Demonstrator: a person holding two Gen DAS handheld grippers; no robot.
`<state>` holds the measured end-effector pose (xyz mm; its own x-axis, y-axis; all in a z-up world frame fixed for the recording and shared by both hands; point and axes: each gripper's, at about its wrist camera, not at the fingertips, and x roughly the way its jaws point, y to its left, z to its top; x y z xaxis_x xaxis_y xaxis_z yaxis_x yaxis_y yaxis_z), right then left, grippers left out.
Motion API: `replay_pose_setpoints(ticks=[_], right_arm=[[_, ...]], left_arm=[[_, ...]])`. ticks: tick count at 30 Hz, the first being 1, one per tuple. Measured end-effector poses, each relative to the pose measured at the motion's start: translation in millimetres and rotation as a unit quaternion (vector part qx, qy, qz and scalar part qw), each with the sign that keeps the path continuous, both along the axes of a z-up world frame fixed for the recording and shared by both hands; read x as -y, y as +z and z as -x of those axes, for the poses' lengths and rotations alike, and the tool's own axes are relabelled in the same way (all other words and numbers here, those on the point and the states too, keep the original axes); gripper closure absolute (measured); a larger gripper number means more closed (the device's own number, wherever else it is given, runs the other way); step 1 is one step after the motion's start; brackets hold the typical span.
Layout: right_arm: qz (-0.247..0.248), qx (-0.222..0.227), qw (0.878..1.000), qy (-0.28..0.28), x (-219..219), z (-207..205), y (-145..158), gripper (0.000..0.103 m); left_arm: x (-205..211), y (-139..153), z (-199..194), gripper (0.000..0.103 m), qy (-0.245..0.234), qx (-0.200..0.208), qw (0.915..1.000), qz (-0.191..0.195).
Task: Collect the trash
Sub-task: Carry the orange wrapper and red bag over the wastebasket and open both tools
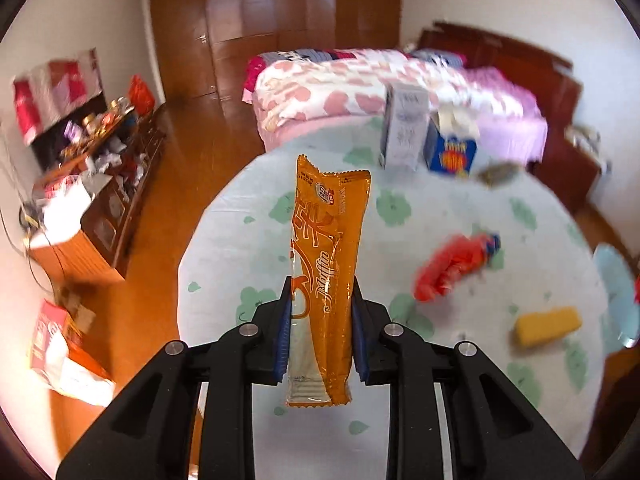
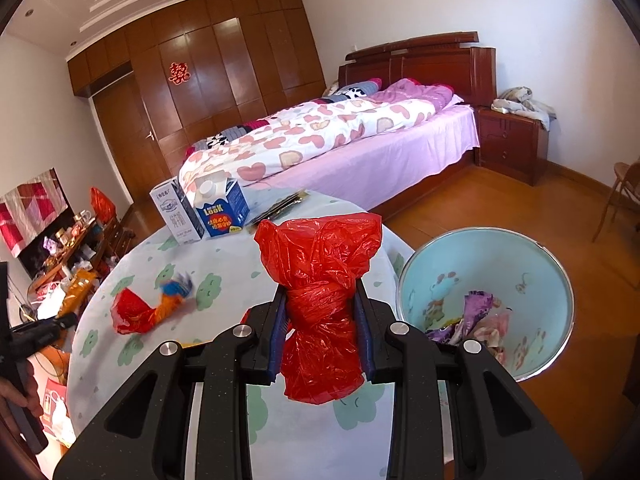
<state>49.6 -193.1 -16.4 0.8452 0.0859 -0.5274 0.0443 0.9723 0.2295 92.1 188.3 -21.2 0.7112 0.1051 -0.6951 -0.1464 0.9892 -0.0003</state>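
Right hand-held gripper [image 2: 322, 334]: your jaws are narrow and clamped on the knotted waist of a crumpled red plastic bag [image 2: 320, 280]. The bag flares above and below the pads, its long axis running straight out along the fingers.

The relation that matters: the pale blue bin [image 2: 532, 264] sits just beside this gripper, off to its right and lower, past the edge of the surface [image 2: 224, 432]. Its mouth faces up and already holds purple and pink wrappers. Of your two hands this one looks clearly the nearer to the bin. My reading is that the coming move is a short swing rightward over the rim, then a release.

Left hand-held gripper [image 1: 320, 320]: narrow too, pads pressing both edges of a long orange snack wrapper [image 1: 326, 264]. The wrapper stands up along the fingers, top end well beyond the tips, bottom end hanging behind the pads. From this gripper the bin [image 1: 616, 300] shows only as a blue sliver at the far right, well apart, with the surface [image 1: 224, 264] between. This hand probably has to cross over the surface to get there, so it likely goes second.

Still lying ahead of the left gripper, to its right: a red-and-blue twisted wrapper [image 1: 456, 264] and a yellow block [image 1: 548, 326], both blurred. Farther out near the far edge, two cartons [image 2: 200, 210] stand upright side by side, with a dark flat packet [image 2: 280, 206] just beside them.

Watch the red bag: thin film may cling to the pads on release.
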Motion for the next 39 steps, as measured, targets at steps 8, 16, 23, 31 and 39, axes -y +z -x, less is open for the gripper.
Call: replay_pose_setpoints(ticks=[8,16,23,31,39], right_arm=[[0.011,0.01,1.0,0.004,-1,9,6,0.073],[0.027,0.027,0.999,0.003,-1,22,12,0.073],[0.036,0.039,0.999,-0.003,5,33,21,0.073],[0.055,0.048,0.997,-0.013,11,40,27,0.073],[0.053,0.05,0.997,-0.026,24,41,28,0.073]], left_arm=[[44,19,15,0.078,-0.054,0.037,0.9977,0.013],[103,33,26,0.078,-0.104,0.057,0.9929,0.001],[134,37,29,0.077,-0.123,0.058,0.9906,-0.01],[158,43,38,0.077,-0.138,0.064,0.9881,-0.021],[179,49,43,0.077,-0.159,0.07,0.9844,-0.028]])
